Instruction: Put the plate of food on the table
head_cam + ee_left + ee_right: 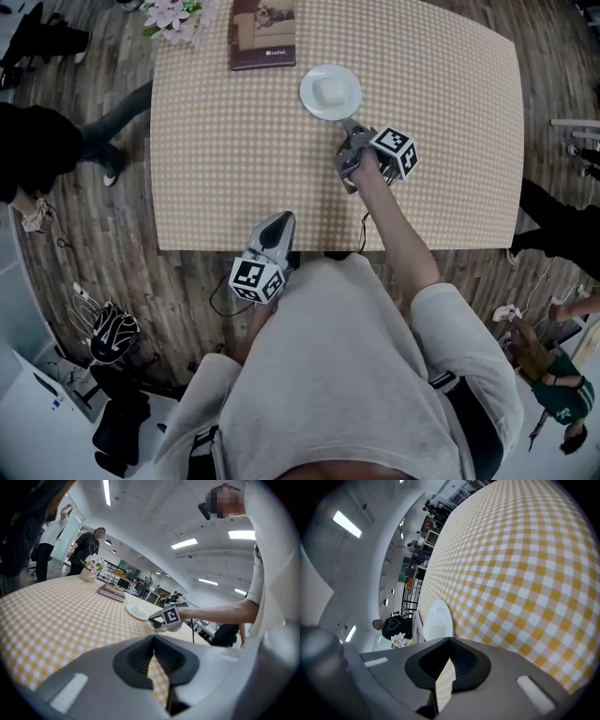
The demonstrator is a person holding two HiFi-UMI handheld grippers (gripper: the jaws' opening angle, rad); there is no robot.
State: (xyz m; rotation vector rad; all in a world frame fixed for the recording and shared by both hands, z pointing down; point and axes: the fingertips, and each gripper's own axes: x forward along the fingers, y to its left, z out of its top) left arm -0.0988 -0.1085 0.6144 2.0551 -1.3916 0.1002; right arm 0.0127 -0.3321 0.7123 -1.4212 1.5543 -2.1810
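A white plate (330, 92) with a pale piece of food on it rests on the yellow-checked table (234, 159), toward the far side. My right gripper (350, 127) hovers just short of the plate's near rim, apart from it, jaws together and empty. In the right gripper view the plate (438, 620) lies just beyond the shut right gripper (450, 641). My left gripper (281, 218) stays at the table's near edge, jaws together, holding nothing. In the left gripper view, past the shut left gripper (153, 639), the plate (138, 612) and the right gripper (157, 620) show further along the table.
A dark brown book (262, 33) lies at the table's far edge, with a pot of pink flowers (173, 14) to its left. People stand around the table on the wooden floor, and bags (112, 333) sit on the floor at the left.
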